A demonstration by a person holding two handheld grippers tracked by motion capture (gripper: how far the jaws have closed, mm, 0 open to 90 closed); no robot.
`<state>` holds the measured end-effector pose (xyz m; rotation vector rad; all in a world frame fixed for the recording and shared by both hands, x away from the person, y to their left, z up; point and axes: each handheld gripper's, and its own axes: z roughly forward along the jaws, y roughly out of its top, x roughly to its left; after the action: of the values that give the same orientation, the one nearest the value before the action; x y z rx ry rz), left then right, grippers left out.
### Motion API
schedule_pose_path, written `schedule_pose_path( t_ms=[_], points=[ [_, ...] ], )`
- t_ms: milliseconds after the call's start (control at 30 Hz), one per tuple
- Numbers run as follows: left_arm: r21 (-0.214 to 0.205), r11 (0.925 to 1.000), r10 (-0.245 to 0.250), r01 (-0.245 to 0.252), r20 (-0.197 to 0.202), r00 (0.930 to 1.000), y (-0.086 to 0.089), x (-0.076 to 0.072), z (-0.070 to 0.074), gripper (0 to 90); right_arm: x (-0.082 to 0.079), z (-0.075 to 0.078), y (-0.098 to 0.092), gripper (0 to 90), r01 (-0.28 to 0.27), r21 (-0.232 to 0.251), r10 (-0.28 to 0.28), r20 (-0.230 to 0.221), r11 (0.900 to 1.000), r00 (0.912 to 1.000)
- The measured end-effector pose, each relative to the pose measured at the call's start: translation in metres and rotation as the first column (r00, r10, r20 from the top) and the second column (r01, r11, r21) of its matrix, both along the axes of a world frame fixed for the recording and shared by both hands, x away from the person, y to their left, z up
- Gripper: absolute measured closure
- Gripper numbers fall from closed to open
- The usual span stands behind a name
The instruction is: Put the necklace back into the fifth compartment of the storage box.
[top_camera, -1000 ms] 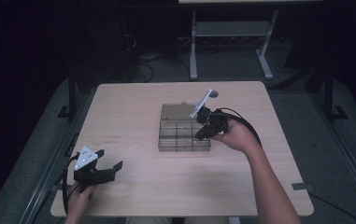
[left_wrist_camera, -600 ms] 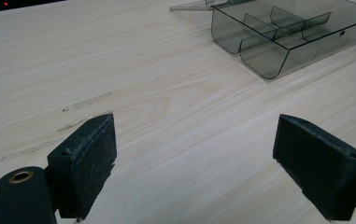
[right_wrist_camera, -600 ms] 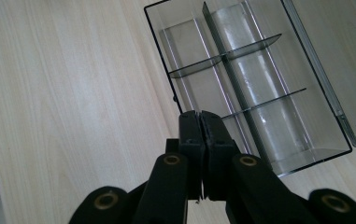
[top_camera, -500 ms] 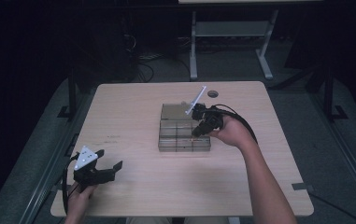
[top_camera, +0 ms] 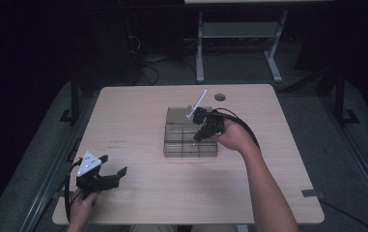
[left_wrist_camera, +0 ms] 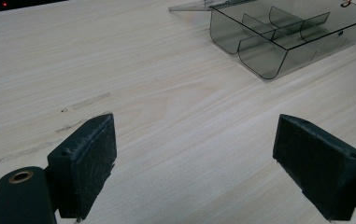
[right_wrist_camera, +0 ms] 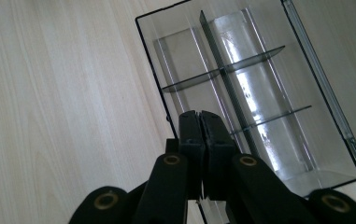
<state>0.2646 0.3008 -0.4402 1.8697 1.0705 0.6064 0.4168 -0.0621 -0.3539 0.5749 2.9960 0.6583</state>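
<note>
Hovering right hand-held gripper [top_camera: 202, 131] pressed closed over clear divided box [top_camera: 181, 140], wooden table [top_camera: 138, 121]

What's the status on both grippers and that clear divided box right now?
Left gripper open, idle near the table's front-left corner. Right gripper shut, over the clear compartment box; whether it pinches anything, cannot tell. Box compartments look empty. Nothing blocking.

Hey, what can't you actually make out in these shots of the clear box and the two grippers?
- Right gripper, right gripper view: whether its shut fingers pinch anything; they hide the contact.
- Compartment box, high view: contents too small and dim; the hand covers one corner.
- Left gripper view: the box is cut off by the top edge.
</note>
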Motion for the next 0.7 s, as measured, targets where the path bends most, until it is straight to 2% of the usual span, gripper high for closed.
schedule_pose_path(
  t_ms=[700],
  points=[
    [-0.001, 1.0, -0.002, 0.002, 0.004, 1.0, 0.0, 0.0, 0.0, 13.2, 0.011, -0.017, 0.017, 87.9, -0.008, -0.023, 0.007, -0.022, 0.9997, 0.9997]
  ],
)
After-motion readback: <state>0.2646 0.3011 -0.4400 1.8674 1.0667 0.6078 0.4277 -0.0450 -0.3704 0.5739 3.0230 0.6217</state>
